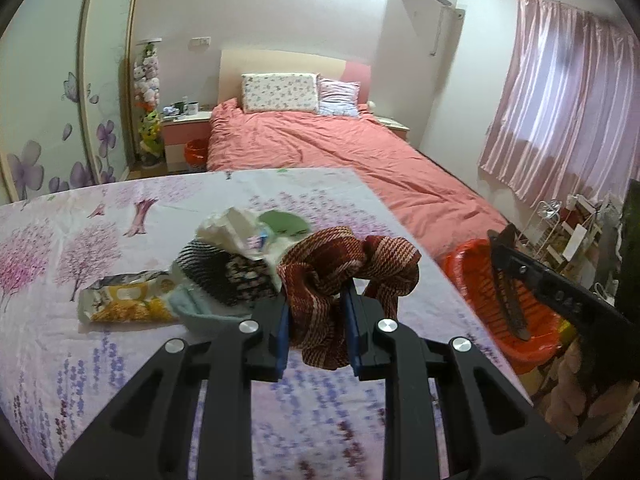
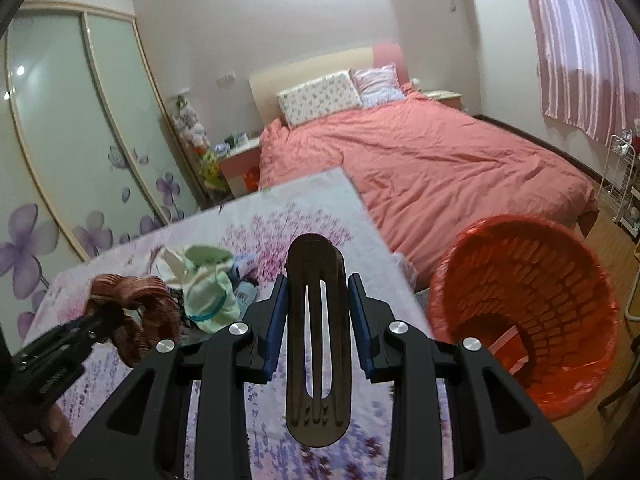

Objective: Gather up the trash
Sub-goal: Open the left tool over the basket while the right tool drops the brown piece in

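Right gripper (image 2: 316, 320) grips brown slipper (image 2: 318, 344); left gripper (image 1: 316, 328) grips scrunchie (image 1: 344, 268).

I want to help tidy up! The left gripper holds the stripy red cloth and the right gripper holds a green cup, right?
Not quite. The left gripper does hold the stripy red cloth, but the right gripper holds a dark brown hair clip, not a green cup. The right wrist view shows it.

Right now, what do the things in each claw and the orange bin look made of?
Red striped cloth: soft woven or knitted fabric, matte, drooping in folds.
Brown slotted clip: rigid, smooth, probably moulded plastic.
Orange bin: lattice-walled, probably plastic, under a glossy thin film liner.
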`<state>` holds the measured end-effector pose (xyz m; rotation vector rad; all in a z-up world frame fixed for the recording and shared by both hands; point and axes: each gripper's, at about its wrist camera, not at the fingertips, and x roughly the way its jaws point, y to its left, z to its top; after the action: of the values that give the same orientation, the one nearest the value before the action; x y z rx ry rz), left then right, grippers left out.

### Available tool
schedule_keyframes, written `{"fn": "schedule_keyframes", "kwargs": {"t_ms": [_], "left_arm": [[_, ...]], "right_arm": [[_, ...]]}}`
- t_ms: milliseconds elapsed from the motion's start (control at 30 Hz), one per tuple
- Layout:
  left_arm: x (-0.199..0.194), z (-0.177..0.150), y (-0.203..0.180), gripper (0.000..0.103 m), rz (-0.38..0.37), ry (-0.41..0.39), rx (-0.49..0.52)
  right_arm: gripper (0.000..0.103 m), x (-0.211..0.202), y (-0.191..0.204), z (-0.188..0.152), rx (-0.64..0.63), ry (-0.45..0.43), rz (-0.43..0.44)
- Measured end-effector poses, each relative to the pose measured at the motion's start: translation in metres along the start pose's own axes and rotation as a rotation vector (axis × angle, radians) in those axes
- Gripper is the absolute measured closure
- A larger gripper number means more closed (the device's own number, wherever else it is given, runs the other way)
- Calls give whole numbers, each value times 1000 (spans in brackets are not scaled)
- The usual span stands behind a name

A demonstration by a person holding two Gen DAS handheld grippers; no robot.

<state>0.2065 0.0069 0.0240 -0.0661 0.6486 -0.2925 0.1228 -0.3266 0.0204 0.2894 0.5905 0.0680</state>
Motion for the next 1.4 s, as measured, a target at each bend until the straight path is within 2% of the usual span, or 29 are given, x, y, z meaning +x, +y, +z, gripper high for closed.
{"fn": "schedule_keyframes", "kwargs": {"t_ms": [333,533,933,1000,1100,1167,1200,1233,1400], "left_arm": [[6,4,-66,80,-134,-2,30],[25,1,-111,80,-197,23,70],[99,2,-213,80,-297,107,167],[110,0,-224,78,-302,121,178],[129,-6,-234,68,-304,166,175],[137,-10,-233,56,-303,191,168],[140,-13,-232,53,-291,198,171],[142,-13,-232,52,-283,200,173],[142,-19,-207,47,-211,204,168]], "right_arm": [[72,-41,-58,11,83,-124,-85],[73,-34,-90,7,129,-127,-142],[73,-24,-161,12,261,-144,-209],[73,-20,-174,13,299,-137,-206],[70,-10,-192,12,353,-101,-185],[57,-7,-199,8,368,-82,-181],[49,-6,-201,7,369,-77,-190],[47,-6,-201,4,367,-73,-201],[47,-10,-188,-3,351,-66,-224]]}}
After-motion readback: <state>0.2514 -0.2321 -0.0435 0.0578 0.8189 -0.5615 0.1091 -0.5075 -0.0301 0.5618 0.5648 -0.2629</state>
